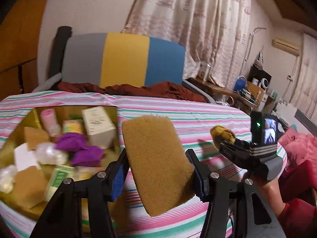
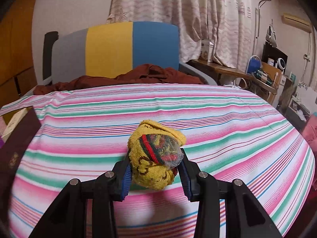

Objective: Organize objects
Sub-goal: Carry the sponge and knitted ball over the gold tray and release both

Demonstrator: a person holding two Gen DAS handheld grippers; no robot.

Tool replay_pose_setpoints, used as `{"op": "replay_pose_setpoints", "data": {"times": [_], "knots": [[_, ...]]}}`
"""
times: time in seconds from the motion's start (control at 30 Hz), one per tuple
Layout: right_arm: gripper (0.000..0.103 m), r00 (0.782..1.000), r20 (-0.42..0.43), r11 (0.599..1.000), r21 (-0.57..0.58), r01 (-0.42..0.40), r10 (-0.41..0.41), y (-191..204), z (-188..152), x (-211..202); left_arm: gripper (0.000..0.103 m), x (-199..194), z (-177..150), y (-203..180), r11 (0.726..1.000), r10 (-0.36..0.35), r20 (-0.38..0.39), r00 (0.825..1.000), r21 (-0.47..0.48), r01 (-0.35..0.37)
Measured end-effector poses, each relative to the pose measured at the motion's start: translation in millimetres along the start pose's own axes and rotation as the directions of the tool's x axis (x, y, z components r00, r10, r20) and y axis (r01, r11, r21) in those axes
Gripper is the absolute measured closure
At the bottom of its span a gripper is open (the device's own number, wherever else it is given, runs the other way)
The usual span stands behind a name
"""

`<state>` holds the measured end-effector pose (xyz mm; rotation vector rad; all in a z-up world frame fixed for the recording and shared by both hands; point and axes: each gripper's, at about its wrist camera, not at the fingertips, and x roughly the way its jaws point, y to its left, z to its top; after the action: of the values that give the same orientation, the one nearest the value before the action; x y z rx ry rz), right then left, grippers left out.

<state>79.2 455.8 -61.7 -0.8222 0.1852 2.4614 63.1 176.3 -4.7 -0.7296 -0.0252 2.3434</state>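
Note:
My left gripper (image 1: 158,170) is shut on a tan rectangular sponge (image 1: 158,162) and holds it above the striped cloth, just right of an open box (image 1: 13,136). The box holds several items: purple cloth bundles (image 1: 79,148), a white carton (image 1: 99,127), a pink roll (image 1: 49,122), more tan sponges. My right gripper (image 2: 155,170) is shut on a rolled yellow sock (image 2: 156,154) with a red and green band, held above the cloth. The right gripper with the sock (image 1: 222,134) also shows at the right of the left wrist view.
A pink, green and white striped cloth (image 2: 198,119) covers the surface. Behind it lie a crumpled brown garment (image 2: 150,75) and a grey, yellow and blue panel (image 2: 111,47). A dark box edge (image 2: 13,148) is at left. A cluttered desk (image 2: 247,75) stands at right.

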Motion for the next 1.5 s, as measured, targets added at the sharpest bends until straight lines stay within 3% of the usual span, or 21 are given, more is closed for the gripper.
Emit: {"op": "replay_pose_setpoints", "data": {"times": [0.23, 0.43, 0.57, 0.67, 0.77, 0.8, 0.87, 0.9, 0.93, 1.13, 1.23, 1.33, 1.5], "knots": [[0.062, 0.994, -0.009, 0.994, 0.03, -0.107, 0.107, 29.6, -11.9, -25.4, 0.045, -29.0, -2.9, 55.7, 0.992, 0.092, 0.017, 0.996, -0.085, -0.09], [0.062, 0.976, 0.03, 0.975, 0.047, -0.217, 0.215, 61.7, -9.3, -58.6, 0.045, -35.9, -3.9, 98.6, 0.978, 0.141, 0.001, 0.99, -0.154, -0.139], [0.061, 0.963, 0.052, 0.964, 0.034, -0.265, 0.264, 80.7, -3.8, -77.1, 0.044, -28.5, -0.2, 130.2, 0.966, 0.116, -0.053, 0.992, -0.225, -0.125], [0.061, 0.952, 0.066, 0.953, 0.029, -0.301, 0.298, 91.8, 1.4, -89.5, 0.044, -17.1, 3.4, 151.2, 0.954, 0.053, -0.115, 0.992, -0.288, -0.084], [0.061, 0.943, 0.072, 0.944, 0.026, -0.328, 0.326, 100.8, 6.0, -98.4, 0.043, -2.0, 4.8, 163.6, 0.944, -0.008, -0.201, 0.98, -0.323, -0.059], [0.061, 0.938, 0.074, 0.94, 0.026, -0.341, 0.338, 103.7, 7.4, -101.1, 0.041, 0.1, 4.7, 165.3, 0.945, 0.005, -0.217, 0.976, -0.319, -0.076], [0.061, 0.93, 0.077, 0.932, 0.02, -0.361, 0.359, 109.4, 8.5, -106.4, 0.022, -2.3, 5.4, 162.9, 0.953, 0.037, -0.217, 0.976, -0.288, -0.1], [0.061, 0.926, 0.074, 0.928, 0.013, -0.371, 0.369, 113.5, 9.4, -108.7, 0.005, -5.4, 6.0, 161.4, 0.953, 0.053, -0.21, 0.976, -0.281, -0.112], [0.061, 0.923, 0.072, 0.926, 0.008, -0.379, 0.377, 116.9, 9.4, -110.9, 0.0, -11.5, 5.5, 161.2, 0.949, 0.087, -0.195, 0.977, -0.283, -0.141], [0.061, 0.9, 0.059, 0.902, -0.02, -0.432, 0.433, 137.9, 8.4, -119.6, 0.0, -44.9, 1.1, 173.6, 0.924, 0.158, -0.098, 0.983, -0.336, -0.182], [0.061, 0.887, 0.031, 0.888, -0.038, -0.459, 0.46, 152.0, 9.2, -119.2, 0.0, -54.7, -0.5, 183.8, 0.905, 0.224, -0.069, 0.972, -0.354, -0.234], [0.061, 0.877, 0.009, 0.875, -0.059, -0.48, 0.481, 166.4, 9.3, -118.3, 0.0, -47.5, 2.1, 192.6, 0.895, 0.277, -0.105, 0.955, -0.333, -0.297], [0.061, 0.84, -0.086, 0.832, -0.117, -0.543, 0.536, 202.4, 18.8, -106.6, 0.004, -22.4, -4.8, 192.1, 0.909, 0.261, -0.201, 0.944, -0.279, -0.311]]}}
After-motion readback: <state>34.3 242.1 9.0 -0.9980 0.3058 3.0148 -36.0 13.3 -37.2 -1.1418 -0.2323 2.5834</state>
